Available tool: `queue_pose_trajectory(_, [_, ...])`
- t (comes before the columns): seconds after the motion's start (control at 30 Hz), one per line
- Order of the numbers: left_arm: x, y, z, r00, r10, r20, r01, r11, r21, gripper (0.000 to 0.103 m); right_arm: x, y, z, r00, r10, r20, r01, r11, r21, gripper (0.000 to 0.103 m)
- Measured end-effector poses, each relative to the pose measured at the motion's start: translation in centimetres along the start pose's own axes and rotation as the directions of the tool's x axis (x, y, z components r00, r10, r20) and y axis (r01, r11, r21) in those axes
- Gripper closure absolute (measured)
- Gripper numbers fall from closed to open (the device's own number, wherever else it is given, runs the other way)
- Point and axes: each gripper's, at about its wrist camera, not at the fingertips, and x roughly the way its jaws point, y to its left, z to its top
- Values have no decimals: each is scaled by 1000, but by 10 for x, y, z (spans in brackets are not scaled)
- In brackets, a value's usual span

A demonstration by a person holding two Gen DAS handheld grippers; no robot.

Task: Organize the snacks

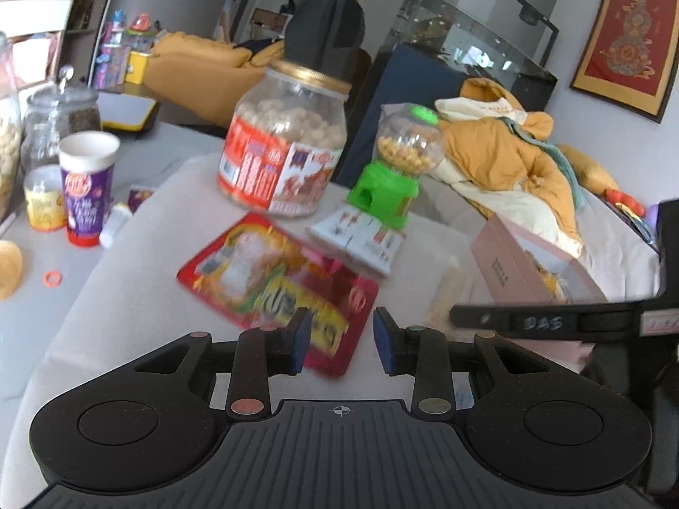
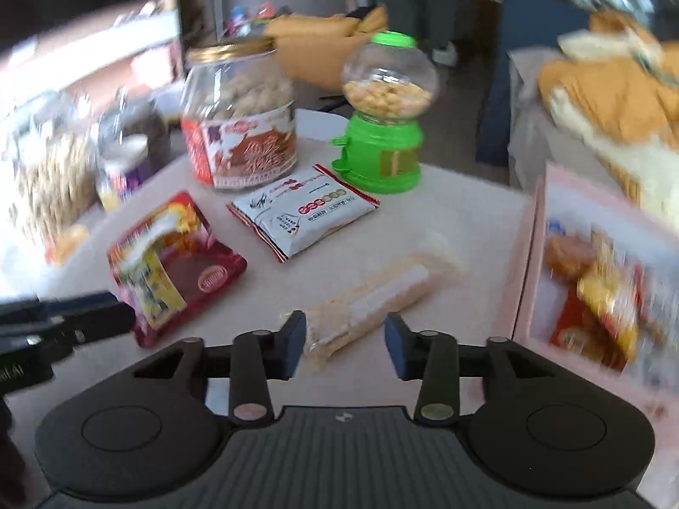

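You're holding the left gripper [image 1: 338, 339] low over the pale table [image 2: 445, 212], its jaws standing a little apart with nothing pinched between them; the red snack packet [image 1: 271, 280] is lying flat just ahead, one corner sliding under the left pad. Your right gripper [image 2: 344, 344] is hovering over the long clear packet of pale biscuits [image 2: 382, 297], and the near end of that packet is sitting between the fingers, though the pads aren't pressing on it, so the jaws are still apart and gripping nothing. (The right-wrist view is blurring badly along its edges.)

Behind the red packet, the white sachet with red trim [image 2: 303, 212] is resting flat, its far edge touching the green candy dispenser [image 2: 384, 127], which is standing upright beside the big glass jar with the gold lid [image 2: 239, 118]. Off to your right, the pink box [image 2: 526, 254] is sitting open with several wrapped snacks already lying inside. At the far left, a purple-and-white cup [image 1: 87, 186] is standing among more jars, well apart from the packets.
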Motion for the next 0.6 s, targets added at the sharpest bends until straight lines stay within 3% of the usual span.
queue_pose_trajectory(0.1, [12, -10, 23, 1000, -19, 16, 19, 999, 38, 67, 14, -7, 3, 1000, 17, -16, -15, 990, 140, 52])
queue_pose_trajectory(0.2, [25, -13, 34, 1000, 21, -6, -20, 999, 42, 67, 40, -4, 9, 1000, 7, -27, -2, 988, 157, 43])
queue_pose_trajectory(0.27, [25, -14, 31, 1000, 21, -21, -20, 998, 57, 67, 47, -4, 9, 1000, -8, 1, 8, 987, 158, 44])
queue_pose_trajectory(0.4, [19, -21, 7, 995, -12, -103, 24, 994, 111, 67, 37, -6, 3, 1000, 19, -11, -18, 995, 97, 73])
queue_pose_trajectory(0.6, [0, -50, -31, 983, -36, -180, 80, 967, 242, 67, -6, -10, -37, 994, 104, -40, -104, 995, -4, 76])
